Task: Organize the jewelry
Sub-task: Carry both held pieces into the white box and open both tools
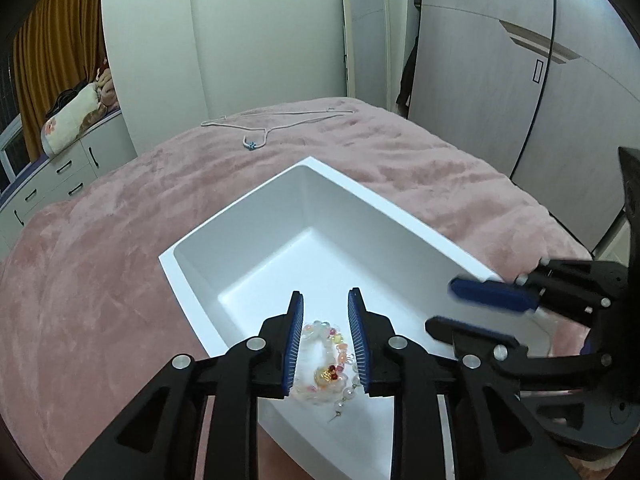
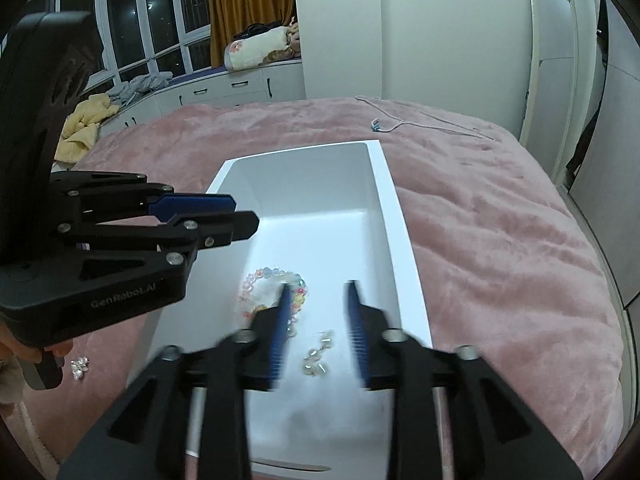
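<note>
A white box (image 1: 248, 204) (image 2: 390, 208) sits on the pink bedspread. Inside it lie a pastel bead bracelet (image 1: 324, 364) (image 2: 264, 280) and a clear crystal earring (image 2: 318, 354). My left gripper (image 1: 325, 312) (image 2: 244, 216) is open and empty, hovering over the bracelet in the box. My right gripper (image 2: 318, 292) (image 1: 444, 304) is open and empty above the box, over the earring. A thin chain necklace (image 1: 256, 142) (image 2: 384, 126) with a blue pendant lies on the far bedspread. A small crystal piece (image 2: 79, 366) lies on the bedspread left of the box.
The pink bedspread (image 1: 100, 248) (image 2: 500, 240) surrounds the box. White drawers (image 1: 60, 176) and a window bench with bedding (image 2: 256, 50) stand beyond the bed's left side. Wardrobe doors (image 1: 500, 80) stand at the right.
</note>
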Action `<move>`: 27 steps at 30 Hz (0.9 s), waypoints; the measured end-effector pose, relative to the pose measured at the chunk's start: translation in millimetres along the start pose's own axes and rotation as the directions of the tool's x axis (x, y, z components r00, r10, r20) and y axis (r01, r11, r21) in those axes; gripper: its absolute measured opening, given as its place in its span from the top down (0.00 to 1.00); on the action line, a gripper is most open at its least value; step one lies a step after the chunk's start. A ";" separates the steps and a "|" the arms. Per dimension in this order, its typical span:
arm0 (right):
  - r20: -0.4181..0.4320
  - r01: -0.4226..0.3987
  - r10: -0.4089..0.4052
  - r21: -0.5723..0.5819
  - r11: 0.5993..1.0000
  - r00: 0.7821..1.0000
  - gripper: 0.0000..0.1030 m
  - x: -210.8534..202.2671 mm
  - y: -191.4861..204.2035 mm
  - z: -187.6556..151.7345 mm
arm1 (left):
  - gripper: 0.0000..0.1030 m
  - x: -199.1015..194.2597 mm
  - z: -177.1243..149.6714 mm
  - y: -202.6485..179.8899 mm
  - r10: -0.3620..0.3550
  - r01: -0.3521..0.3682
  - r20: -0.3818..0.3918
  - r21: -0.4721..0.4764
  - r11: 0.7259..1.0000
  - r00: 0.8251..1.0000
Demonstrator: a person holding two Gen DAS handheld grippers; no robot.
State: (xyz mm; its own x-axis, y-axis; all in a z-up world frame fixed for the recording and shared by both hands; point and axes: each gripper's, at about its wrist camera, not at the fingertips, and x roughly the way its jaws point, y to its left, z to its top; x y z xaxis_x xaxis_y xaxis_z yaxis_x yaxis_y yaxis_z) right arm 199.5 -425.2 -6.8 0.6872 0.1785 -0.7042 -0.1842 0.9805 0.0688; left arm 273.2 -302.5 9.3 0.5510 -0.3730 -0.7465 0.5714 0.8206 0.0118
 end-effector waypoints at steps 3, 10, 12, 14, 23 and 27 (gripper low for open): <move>0.008 0.004 -0.004 -0.003 1.000 1.000 0.52 -1.8 1.7 0.7 | 0.66 0.7 -3.1 3.1 0.006 -0.006 -0.002 -0.010 1.000 1.000; 0.030 0.016 -0.016 -0.006 1.000 0.999 0.47 -10.6 4.3 7.5 | 0.61 -10.0 -9.6 12.9 0.006 -0.005 0.017 -0.051 0.999 1.000; 0.035 0.020 -0.020 -0.009 1.000 0.999 0.46 -13.6 5.6 9.7 | 0.58 -16.6 -10.2 16.4 0.003 -0.001 0.032 -0.062 0.998 0.999; 0.047 0.028 -0.027 -0.010 1.000 0.999 0.43 -18.3 7.1 12.1 | 0.54 -24.9 -10.6 20.0 -0.004 0.008 0.052 -0.076 0.997 0.999; 0.116 0.052 -0.046 -0.049 0.997 0.992 0.31 -46.0 30.9 25.5 | 0.43 -67.9 -18.7 36.2 0.032 -0.024 0.104 -0.068 0.997 0.994; 0.169 0.053 -0.039 -0.078 0.996 0.985 0.26 -62.4 49.4 31.7 | 0.35 -93.6 -24.7 53.4 0.056 -0.045 0.135 -0.085 0.995 0.989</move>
State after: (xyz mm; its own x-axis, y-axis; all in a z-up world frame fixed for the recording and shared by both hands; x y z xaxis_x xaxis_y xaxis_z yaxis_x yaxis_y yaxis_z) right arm 169.8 -385.3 62.9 0.8030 0.1513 -0.5765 -0.2016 0.9792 -0.0239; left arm 237.1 -213.0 63.3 0.6593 -0.3816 -0.6478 0.4924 0.8703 -0.0116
